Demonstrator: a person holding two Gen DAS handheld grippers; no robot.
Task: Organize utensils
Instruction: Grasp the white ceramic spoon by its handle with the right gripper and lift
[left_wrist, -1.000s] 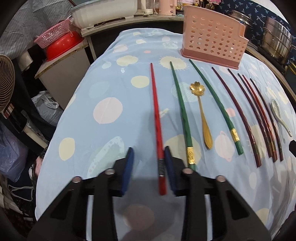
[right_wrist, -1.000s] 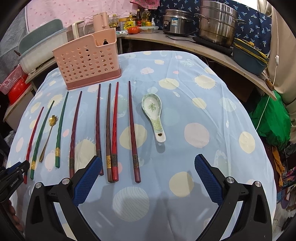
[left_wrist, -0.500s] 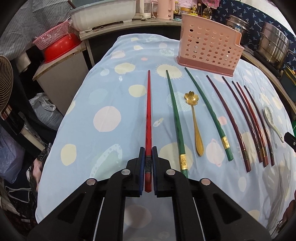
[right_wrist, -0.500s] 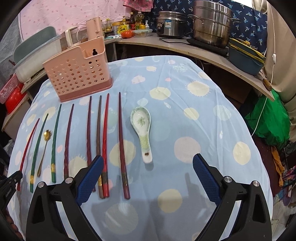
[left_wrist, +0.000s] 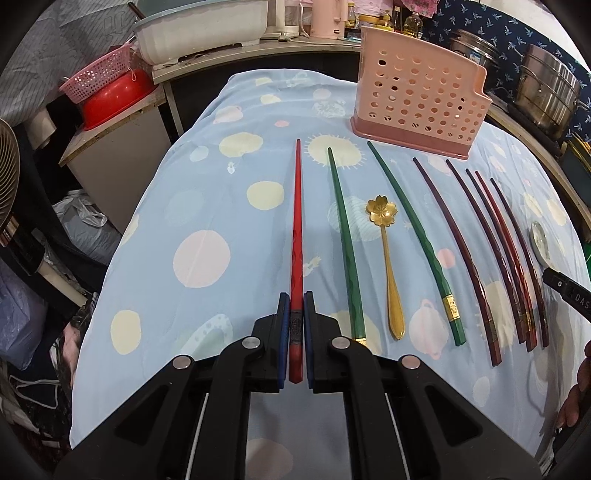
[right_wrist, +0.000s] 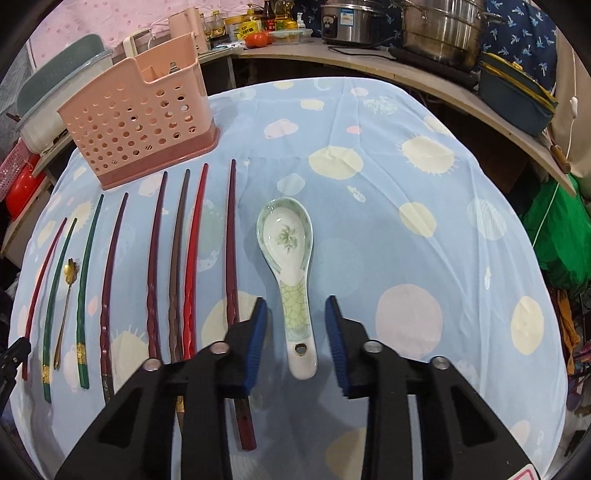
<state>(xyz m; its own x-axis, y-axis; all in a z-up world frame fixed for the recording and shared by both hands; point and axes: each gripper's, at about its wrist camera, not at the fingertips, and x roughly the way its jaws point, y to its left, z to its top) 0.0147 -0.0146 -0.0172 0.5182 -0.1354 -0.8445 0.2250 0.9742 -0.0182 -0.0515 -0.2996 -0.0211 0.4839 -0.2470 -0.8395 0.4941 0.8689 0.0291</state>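
1. The red chopstick (left_wrist: 296, 236) is a long, glossy, tapering stick with a dark band near its thick end. It lies on the blue cloth (left_wrist: 207, 206) at the left end of the row of utensils, its thin tip pointing toward the far edge.
2. The left hand-held gripper (left_wrist: 294, 325) pinches this chopstick at the dark band, its blue ribbed pads (left_wrist: 283, 325) pressed against both sides.
3. The ceramic spoon (right_wrist: 290, 266) is white with a pale green crackle pattern on its handle and a small hole at the handle's end. It lies bowl-up at the right end of the row.
4. The right hand-held gripper (right_wrist: 295, 325) stands spread, one blue pad on each side of the spoon handle, neither pad touching it.
5. Between the two lie two green chopsticks (left_wrist: 347, 254) with gold bands, a gold spoon (left_wrist: 388, 254) with a flower-shaped bowl, and several dark maroon and red chopsticks (right_wrist: 192, 266) with faceted thick ends, all roughly parallel.
6. The pink utensil basket (right_wrist: 136, 122) is perforated plastic with round holes and a darker base. It stands upright just beyond the chopstick tips.
7. The cloth is smooth, light blue, printed with cream and pink dots.
8. Steel pots (right_wrist: 436, 29) sit on the curved wooden counter (right_wrist: 424, 85) behind.
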